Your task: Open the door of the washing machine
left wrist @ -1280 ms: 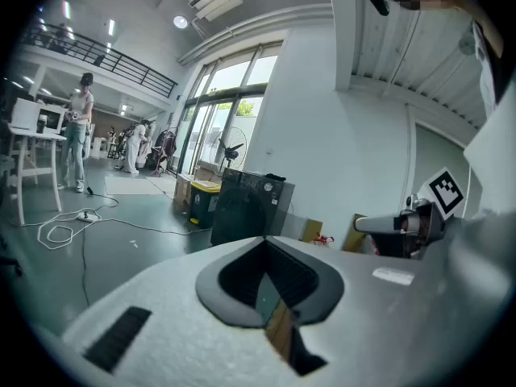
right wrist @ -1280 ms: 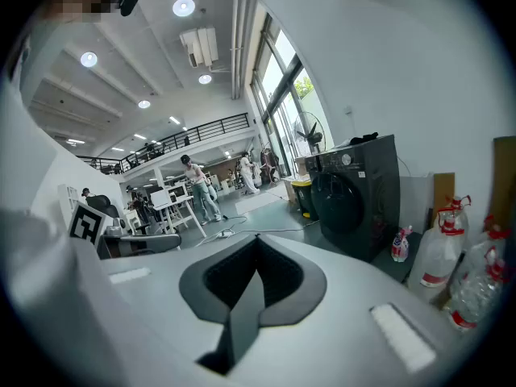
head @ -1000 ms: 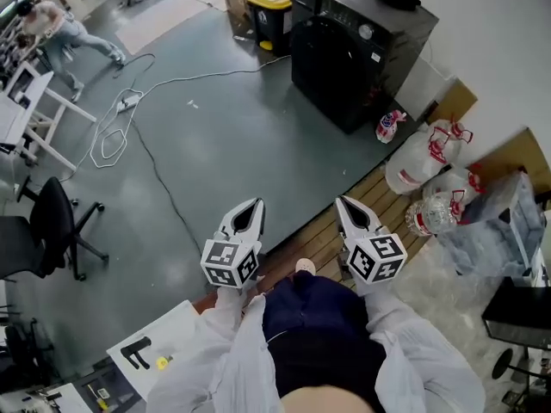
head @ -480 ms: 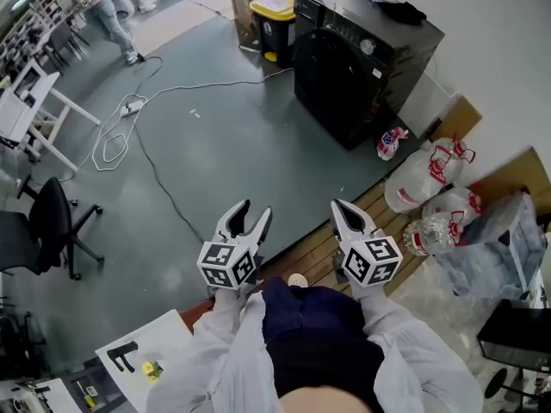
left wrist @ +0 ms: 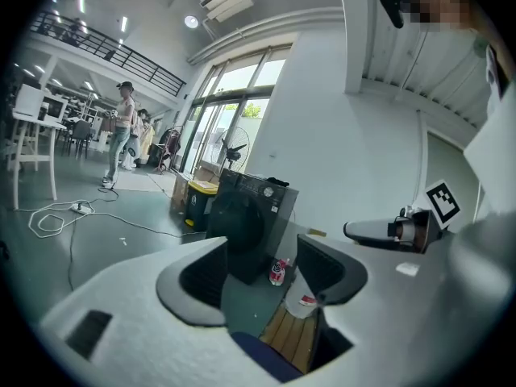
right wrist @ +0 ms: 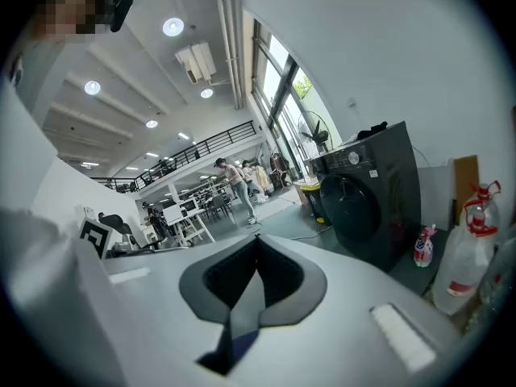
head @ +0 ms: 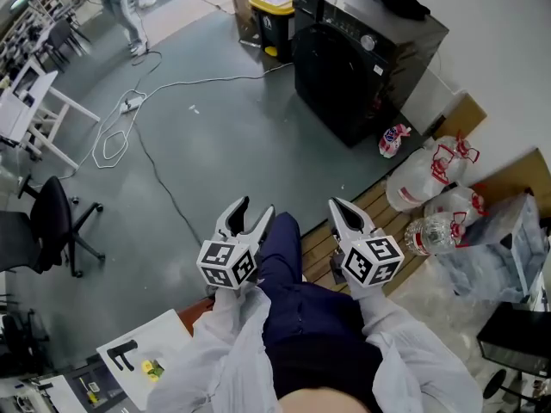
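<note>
The black washing machine [head: 357, 50] stands by the far wall, several steps away, with its round dark door [head: 320, 63] closed. It also shows in the left gripper view as the washing machine [left wrist: 250, 216] and in the right gripper view as the washing machine [right wrist: 371, 192]. My left gripper [head: 250, 218] is held at waist height, its jaws opening with nothing between them [left wrist: 262, 268]. Level with it, my right gripper [head: 342, 211] has its jaws shut and holds nothing [right wrist: 256, 244]. Both point toward the machine.
A yellow-lidded bin [head: 274, 7] stands left of the machine. A detergent bottle [head: 392, 140], plastic bags and water jugs [head: 430, 175] lie to its right. A white cable [head: 129, 119] trails over the grey floor. An office chair [head: 52, 226] stands at left, and wooden planks [head: 366, 209] lie underfoot.
The left jaws went from shut to wide open. Both grippers moved a little toward the washing machine. A dark blue trouser leg has swung forward between them.
</note>
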The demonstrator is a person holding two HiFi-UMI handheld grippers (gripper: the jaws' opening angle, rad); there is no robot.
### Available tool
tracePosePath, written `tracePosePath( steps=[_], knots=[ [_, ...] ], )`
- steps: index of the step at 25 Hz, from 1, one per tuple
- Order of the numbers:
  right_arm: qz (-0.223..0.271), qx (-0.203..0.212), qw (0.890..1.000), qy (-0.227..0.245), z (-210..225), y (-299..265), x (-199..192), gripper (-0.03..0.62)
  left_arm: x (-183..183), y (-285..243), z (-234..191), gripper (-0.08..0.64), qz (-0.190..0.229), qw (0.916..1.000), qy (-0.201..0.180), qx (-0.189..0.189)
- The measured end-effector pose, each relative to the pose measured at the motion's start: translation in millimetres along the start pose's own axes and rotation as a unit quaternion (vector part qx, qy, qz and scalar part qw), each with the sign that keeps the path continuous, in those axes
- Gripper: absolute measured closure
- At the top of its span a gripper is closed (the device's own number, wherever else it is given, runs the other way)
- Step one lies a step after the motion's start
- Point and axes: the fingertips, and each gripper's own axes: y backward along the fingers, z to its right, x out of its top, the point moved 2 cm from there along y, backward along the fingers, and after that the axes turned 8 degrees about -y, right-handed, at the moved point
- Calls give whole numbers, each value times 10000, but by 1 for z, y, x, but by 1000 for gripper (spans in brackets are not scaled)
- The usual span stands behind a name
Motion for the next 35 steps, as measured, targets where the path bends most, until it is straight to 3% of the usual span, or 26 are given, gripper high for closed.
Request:
tracePosePath(
  steps=[9,20,28,35],
  knots=[
    [-13,-168,9997,-181,32,-59,27,584,20,-61,-41,301,-93,9999,-2,-107],
    [57,-516,9978,-413,58,-186,122,584,110,-181,-129,293,-348,9975,-121,-609],
    [22,-597,9971,-479,48,-268,192,584,185,-235,-191,293,-448,9953,-139,-849],
    [-84,-631,9969,-461,47,-302,212,584,203,-252,-215,293,-493,9946,-37,-914]
  ],
)
